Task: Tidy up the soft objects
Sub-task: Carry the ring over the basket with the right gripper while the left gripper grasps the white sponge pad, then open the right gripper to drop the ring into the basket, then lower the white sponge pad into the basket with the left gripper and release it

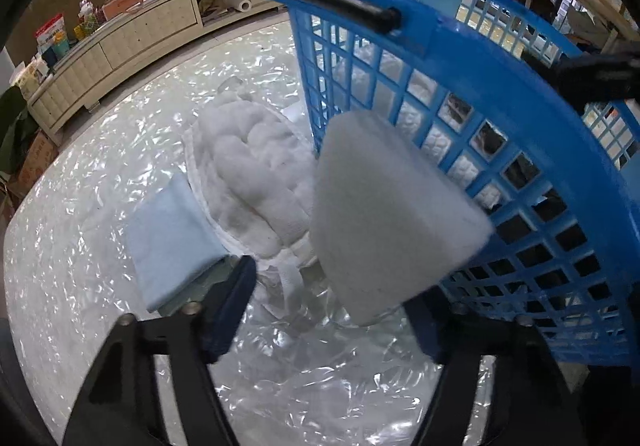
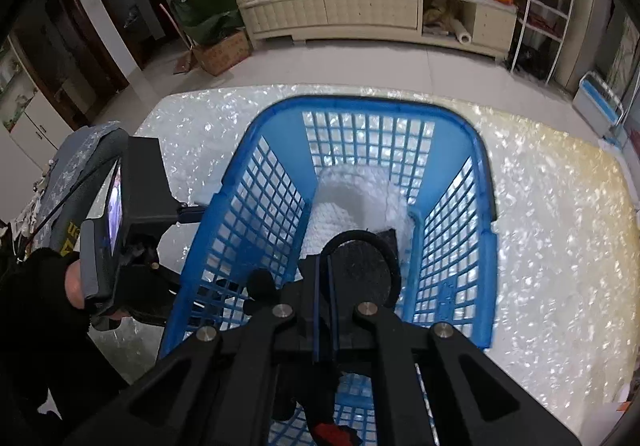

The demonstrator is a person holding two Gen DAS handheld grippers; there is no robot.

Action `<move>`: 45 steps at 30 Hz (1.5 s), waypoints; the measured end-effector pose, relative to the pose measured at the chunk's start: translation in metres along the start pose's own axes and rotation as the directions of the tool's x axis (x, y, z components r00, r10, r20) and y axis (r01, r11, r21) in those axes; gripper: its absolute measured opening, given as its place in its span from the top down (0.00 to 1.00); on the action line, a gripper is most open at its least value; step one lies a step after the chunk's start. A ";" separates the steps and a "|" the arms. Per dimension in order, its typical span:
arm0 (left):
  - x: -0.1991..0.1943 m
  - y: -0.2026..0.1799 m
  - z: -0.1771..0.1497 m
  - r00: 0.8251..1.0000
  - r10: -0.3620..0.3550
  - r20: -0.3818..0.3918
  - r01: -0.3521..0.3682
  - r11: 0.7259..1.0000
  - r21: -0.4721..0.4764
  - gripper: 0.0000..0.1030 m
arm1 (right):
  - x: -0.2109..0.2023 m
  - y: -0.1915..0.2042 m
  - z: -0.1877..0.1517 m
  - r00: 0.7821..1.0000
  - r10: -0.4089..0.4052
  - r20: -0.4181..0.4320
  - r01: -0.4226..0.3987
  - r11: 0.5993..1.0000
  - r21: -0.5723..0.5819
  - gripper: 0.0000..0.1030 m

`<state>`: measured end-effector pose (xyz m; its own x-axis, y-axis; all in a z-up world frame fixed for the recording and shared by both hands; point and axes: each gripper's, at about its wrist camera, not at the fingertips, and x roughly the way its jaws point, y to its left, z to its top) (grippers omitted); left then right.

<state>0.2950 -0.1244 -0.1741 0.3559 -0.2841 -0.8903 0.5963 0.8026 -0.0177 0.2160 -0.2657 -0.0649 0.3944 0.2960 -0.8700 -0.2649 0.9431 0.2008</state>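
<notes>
Right tool (image 2: 326,278) perhaps gripping handle (image 2: 362,246)

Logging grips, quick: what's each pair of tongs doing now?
Left tongs: open, white foam block between, unclamped.
Right tongs: shut; black round pad at tips.

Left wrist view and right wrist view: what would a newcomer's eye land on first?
The big blue plastic lattice basket on the shiny white table, with a fluffy white slipper inside. In the left wrist view, a white foam block hangs between the left tool fingers, beside the basket's outer wall.
</notes>
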 end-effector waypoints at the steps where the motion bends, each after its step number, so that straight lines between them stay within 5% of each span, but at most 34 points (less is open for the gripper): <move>1: 0.000 0.000 0.000 1.000 -0.005 -0.002 0.005 1.000 -0.005 0.53 | 0.003 -0.001 0.000 1.000 0.003 -0.010 -0.003 1.000 0.010 0.96; 5: -0.003 0.004 0.002 1.000 -0.017 0.004 0.017 0.999 -0.033 0.82 | 0.014 -0.002 -0.001 0.998 -0.010 -0.061 0.011 1.000 0.026 0.96; 17: -0.022 0.021 0.000 1.000 -0.028 0.012 0.029 0.995 -0.093 0.86 | 0.023 0.013 -0.010 0.989 -0.005 -0.146 0.005 1.000 -0.004 0.90; 19: -0.032 0.025 -0.002 0.999 -0.027 0.021 0.029 0.994 -0.102 0.86 | 0.019 0.013 -0.013 0.991 0.002 -0.135 -0.002 1.000 0.000 0.64; 23: -0.052 0.023 -0.005 0.999 -0.002 0.032 0.005 0.995 -0.095 0.86 | 0.005 0.014 -0.021 0.996 -0.006 -0.087 0.006 1.000 0.000 0.38; 25: -0.063 0.021 -0.007 0.999 0.020 0.041 -0.017 0.996 -0.086 0.86 | -0.006 0.012 -0.028 0.998 -0.030 -0.059 0.031 0.999 0.010 0.08; 27: -0.078 0.018 -0.008 0.998 0.031 0.055 -0.026 0.996 -0.082 0.86 | -0.027 0.012 -0.037 0.998 -0.058 0.009 0.058 0.998 0.019 0.00; 30: -0.099 0.012 -0.011 0.996 0.041 0.074 -0.035 0.996 -0.076 0.86 | -0.053 0.009 -0.051 0.996 -0.040 0.085 0.036 0.998 0.046 0.00; 36: -0.142 -0.016 -0.001 0.990 0.052 0.127 -0.050 0.998 -0.024 0.86 | -0.096 -0.019 -0.071 0.961 -0.164 0.223 0.136 0.981 0.135 0.00; 45: -0.155 -0.061 0.029 0.990 0.028 0.139 -0.033 0.999 0.038 0.86 | -0.088 -0.040 -0.076 0.952 -0.208 0.225 0.151 0.957 0.249 0.00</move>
<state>0.2241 -0.1445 -0.0214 0.4686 -0.3319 -0.8187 0.6110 0.7911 0.0290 0.1250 -0.3410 -0.0301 0.6289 0.1191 -0.7683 0.0252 0.9845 0.1733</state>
